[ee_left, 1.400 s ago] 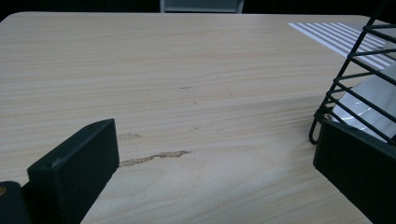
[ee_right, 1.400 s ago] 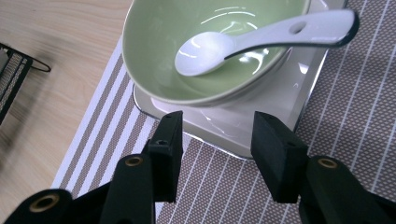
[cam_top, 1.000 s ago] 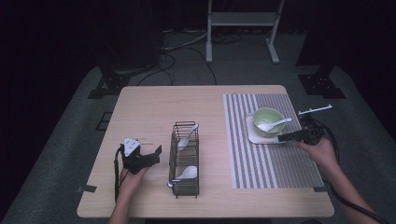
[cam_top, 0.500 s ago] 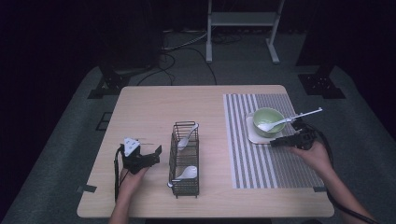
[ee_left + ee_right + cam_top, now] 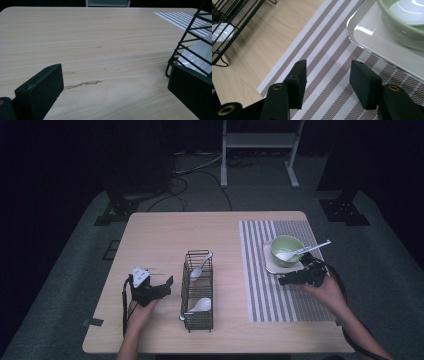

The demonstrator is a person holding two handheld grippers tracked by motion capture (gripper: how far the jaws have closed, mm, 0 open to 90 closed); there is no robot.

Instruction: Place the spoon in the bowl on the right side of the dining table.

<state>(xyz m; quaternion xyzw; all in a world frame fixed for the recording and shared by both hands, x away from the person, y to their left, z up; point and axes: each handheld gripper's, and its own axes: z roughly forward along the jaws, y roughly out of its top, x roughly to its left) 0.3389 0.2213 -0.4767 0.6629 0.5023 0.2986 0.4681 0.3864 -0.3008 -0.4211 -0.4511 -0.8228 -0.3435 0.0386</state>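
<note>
A wooden table (image 5: 165, 235) stands on a dark floor, with a striped mat (image 5: 260, 290) covering its right part. Near the far end of the mat sits a white tray (image 5: 272, 266), and on it a green bowl (image 5: 281, 244). A white spoon (image 5: 305, 251) lies in the bowl, its scoop inside and its handle sticking out over the rim toward the right.

The right gripper (image 5: 289, 280) is held low over the mat, just near of the tray, with its jaws pointing left. In the right gripper view its 2 jaws stand moderately apart with nothing between them, only the striped mat below, and the corner of the tray and the bowl lie just beyond them at the upper right.

In the middle of the table stands a black wire rack (image 5: 200, 290), long from near to far. 2 more white spoons lie in it: one (image 5: 201, 266) in the far part, leaning with its handle up toward the far right, and one (image 5: 199, 306) in the near part.

The left gripper (image 5: 162, 289) rests on the table just left of the rack, jaws pointing right toward it. In the left gripper view its jaws are wide apart and empty, bare wood between them, and the right jaw sits close against the rack's wire side (image 5: 190, 37).
</note>
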